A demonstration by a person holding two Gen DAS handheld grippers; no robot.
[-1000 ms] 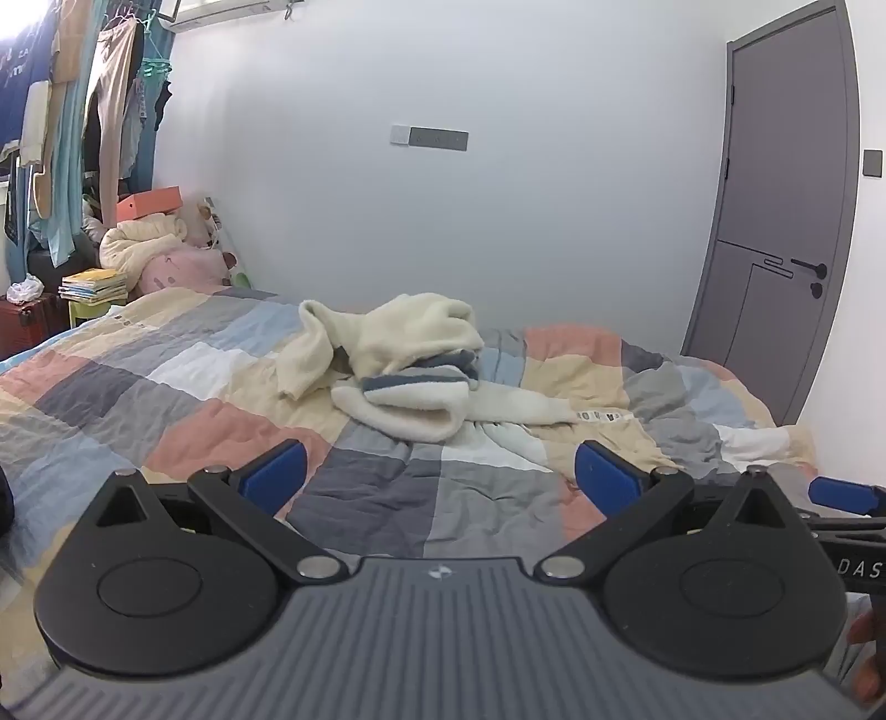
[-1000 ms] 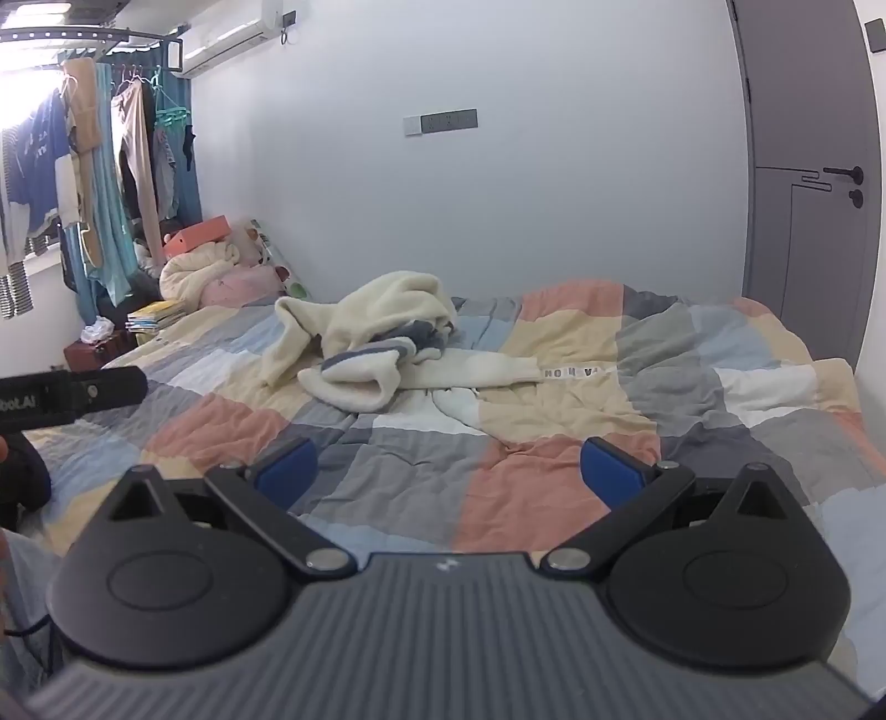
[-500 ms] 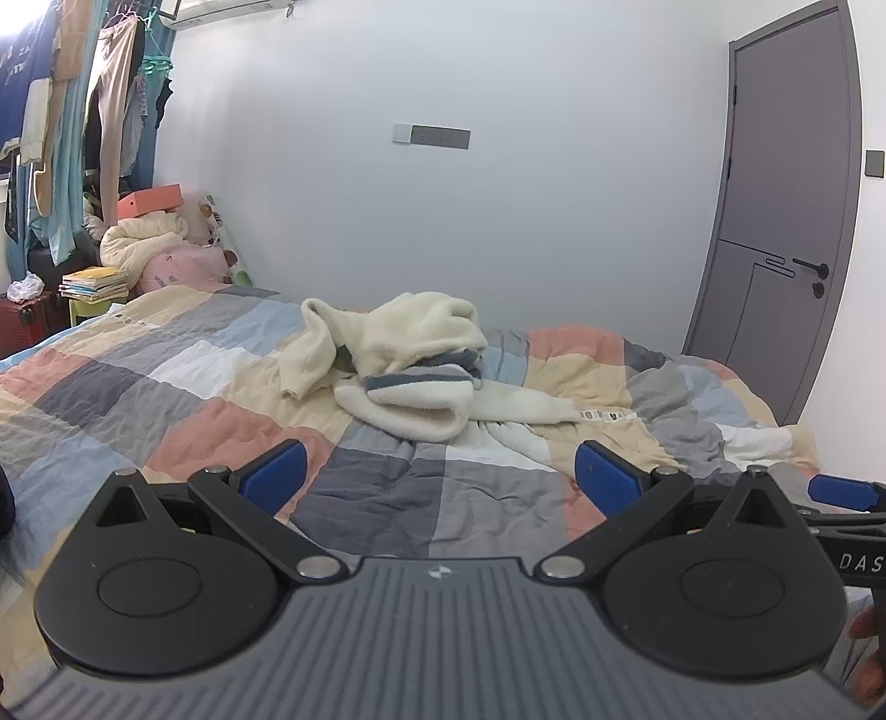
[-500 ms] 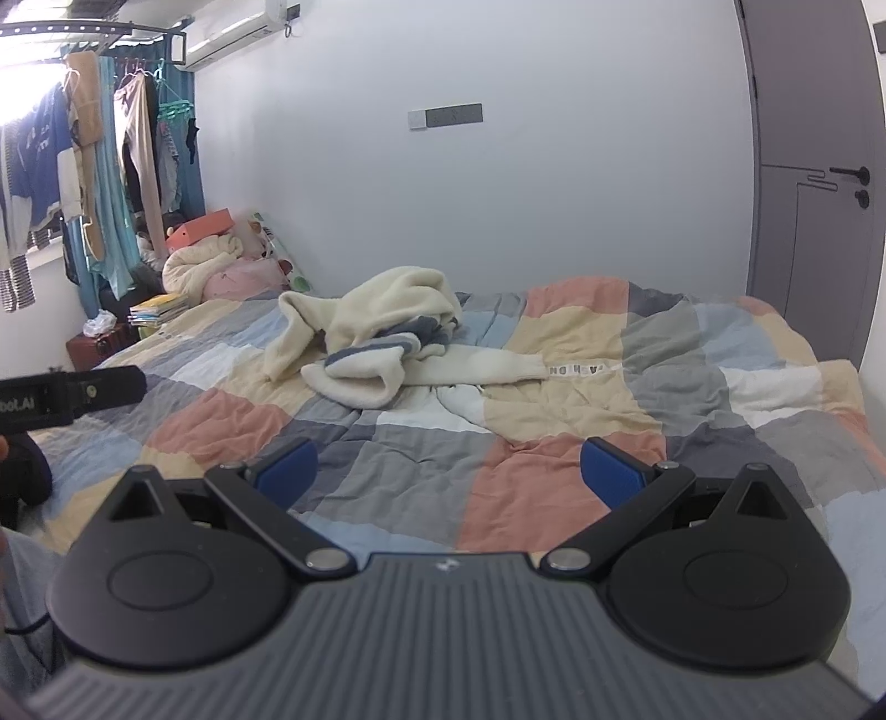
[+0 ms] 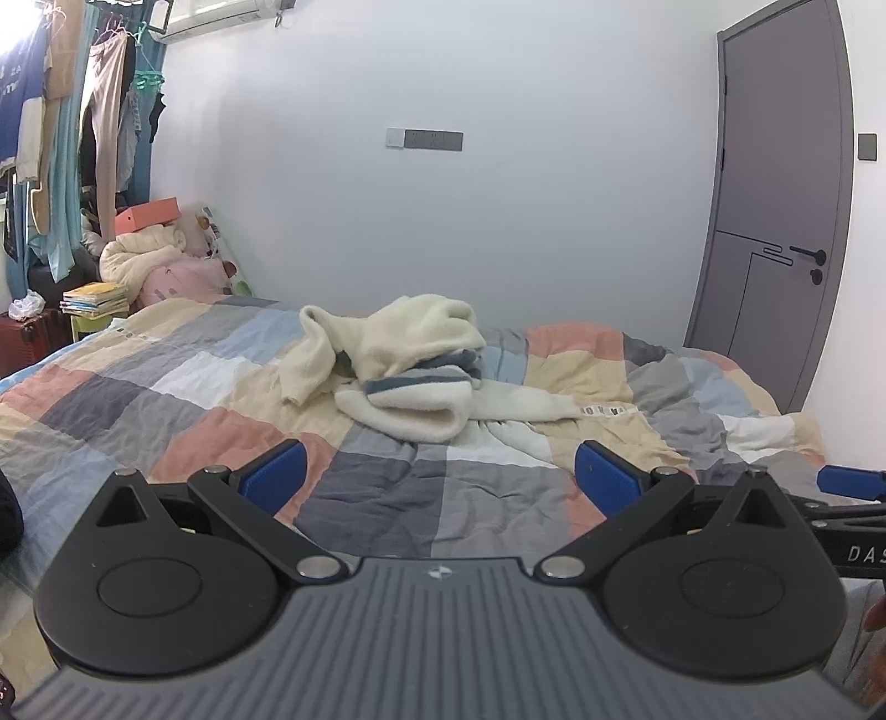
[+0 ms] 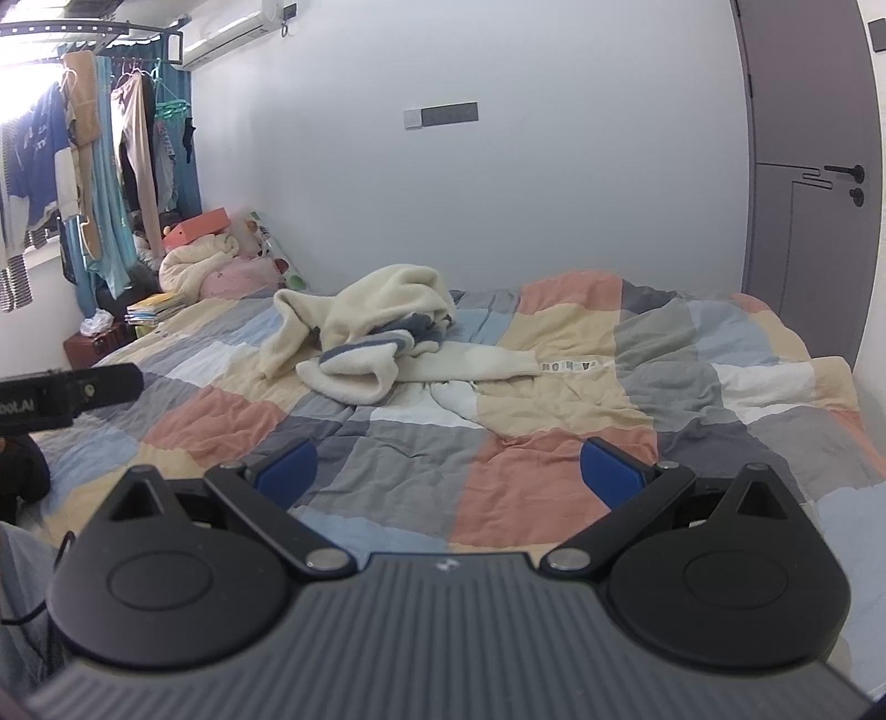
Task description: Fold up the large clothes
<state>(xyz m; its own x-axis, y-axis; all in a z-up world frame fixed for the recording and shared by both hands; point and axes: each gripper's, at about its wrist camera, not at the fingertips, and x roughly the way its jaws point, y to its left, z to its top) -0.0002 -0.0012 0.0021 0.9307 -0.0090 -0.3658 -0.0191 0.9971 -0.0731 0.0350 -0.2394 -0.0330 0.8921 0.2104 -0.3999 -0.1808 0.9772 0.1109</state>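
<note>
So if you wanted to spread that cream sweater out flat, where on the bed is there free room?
The checked quilt lies bare between the two open grippers, left gripper and right gripper, and the crumpled cream sweater, and also to its right toward the grey door. The far left corner is crowded: a bundled blanket, books, hanging clothes.

We see only small shifts. Our left gripper [image 5: 437, 476] rolls a little: in its view the books [image 5: 94, 299] and the orange box [image 5: 147, 213] now sit lower than a second ago, the door handle [image 5: 808, 256] sits higher, and more of the air conditioner [image 5: 221, 16] shows. Our right gripper [image 6: 451, 471] tips slightly: in its view the sweater [image 6: 387, 299] and the box ride a touch higher, as does the left gripper at the edge.
</note>
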